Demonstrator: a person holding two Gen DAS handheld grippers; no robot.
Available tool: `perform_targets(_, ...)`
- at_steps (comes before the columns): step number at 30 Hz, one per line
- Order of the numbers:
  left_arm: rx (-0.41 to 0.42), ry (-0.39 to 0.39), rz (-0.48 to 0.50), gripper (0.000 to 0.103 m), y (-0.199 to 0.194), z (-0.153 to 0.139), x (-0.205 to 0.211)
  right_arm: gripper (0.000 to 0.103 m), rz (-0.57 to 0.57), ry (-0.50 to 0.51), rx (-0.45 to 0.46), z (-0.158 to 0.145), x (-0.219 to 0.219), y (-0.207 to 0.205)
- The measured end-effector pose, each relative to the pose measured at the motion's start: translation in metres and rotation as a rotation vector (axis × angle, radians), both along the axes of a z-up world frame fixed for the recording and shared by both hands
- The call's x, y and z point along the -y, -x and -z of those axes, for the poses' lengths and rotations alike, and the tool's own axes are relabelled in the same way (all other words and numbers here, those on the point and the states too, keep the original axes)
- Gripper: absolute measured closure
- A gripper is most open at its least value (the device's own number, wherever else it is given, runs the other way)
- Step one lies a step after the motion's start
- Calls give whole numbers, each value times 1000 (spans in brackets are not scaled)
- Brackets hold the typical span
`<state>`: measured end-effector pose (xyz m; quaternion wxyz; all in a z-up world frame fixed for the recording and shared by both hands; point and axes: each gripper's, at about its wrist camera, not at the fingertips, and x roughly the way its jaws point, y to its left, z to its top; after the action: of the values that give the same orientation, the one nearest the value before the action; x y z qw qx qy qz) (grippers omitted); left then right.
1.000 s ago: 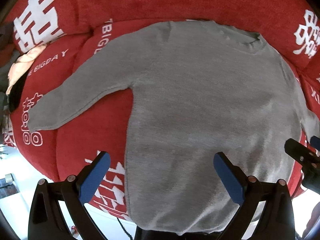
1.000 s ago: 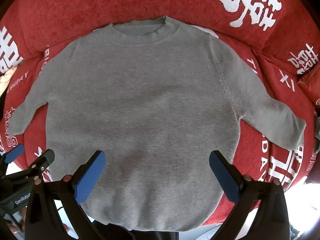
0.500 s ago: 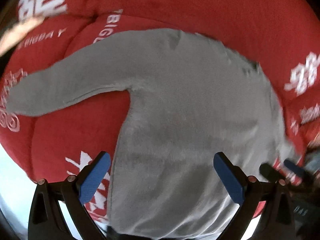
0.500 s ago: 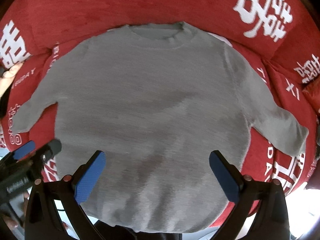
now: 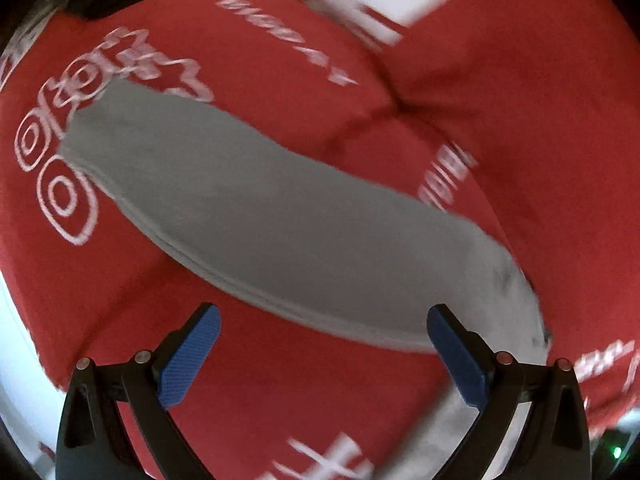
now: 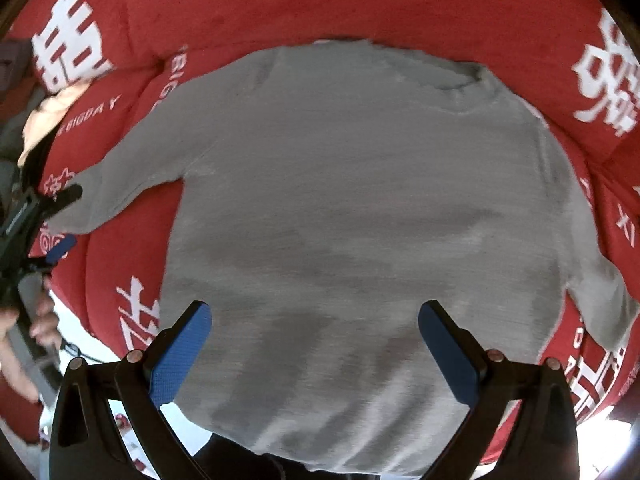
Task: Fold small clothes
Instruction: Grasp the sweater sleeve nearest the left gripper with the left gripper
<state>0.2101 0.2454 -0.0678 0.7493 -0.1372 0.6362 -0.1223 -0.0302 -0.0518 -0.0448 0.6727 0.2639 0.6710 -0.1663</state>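
Note:
A grey long-sleeved sweater [image 6: 352,208] lies flat, front up, on a red cushion [image 6: 248,4] with white lettering. Its left sleeve [image 5: 256,216] fills the left wrist view, cuff toward the upper left. My left gripper [image 5: 324,344] is open and empty, just above the sleeve near the armpit end; it also shows in the right wrist view [image 6: 60,220] by the sleeve's cuff. My right gripper [image 6: 316,336] is open and empty over the sweater's lower body. The right sleeve [image 6: 600,292] reaches to the right edge.
A peach and black item [image 6: 44,120] lies at the cushion's left end. A hand [image 6: 24,340] holds the left gripper at the lower left. Pale floor [image 6: 96,344] shows below the cushion's front edge.
My left gripper has swung left from the sweater's body to the left sleeve and come closer to it. My right gripper has shifted left over the lower body. Both stay open.

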Motion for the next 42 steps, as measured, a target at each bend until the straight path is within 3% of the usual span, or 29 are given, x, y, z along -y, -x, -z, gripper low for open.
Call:
perform_targets(5, -80, 76, -135, 0, -28, 47, -43, 0, -50, -15, -11, 12, -22, -21)
perform_targets(9, -83, 139, -192, 0, -35, 55, -54, 0, -91, -25, -21, 22, -39, -34)
perform_targets(11, -75, 123, -203, 6, -34, 54, -52, 0, -107, -28, -32, 30, -48, -40)
perform_targets(13, -71, 84, -211, 23, -33, 53, -47, 0, -102, -47, -38, 36, -54, -45)
perform_targets(15, -58, 64, -204, 54, -32, 53, -41, 0, -91, -64, -42, 41, -60, -49)
perform_targets(16, -52, 62, -186, 80, -32, 53, -40, 0, -87, -72, -39, 43, -63, -51)
perform_targets(17, -48, 69, -172, 91, -33, 54, -38, 0, -86, -76, -37, 44, -65, -52)
perform_targets(23, 67, 73, -102, 93, -38, 28, -31, 0, -64, -103, -35, 51, -72, -55)
perform_targets(31, 233, 240, 35, 93, -35, -46, 3, 0, -44, -117, -27, 51, -70, -47)
perform_targets(37, 314, 325, 218, 93, -9, -94, 68, 0, 3, -103, 3, 40, -51, -34)
perform_targets(42, 353, 341, 412, 93, 33, -117, 138, 0, 72, -87, 18, 31, -22, -3)
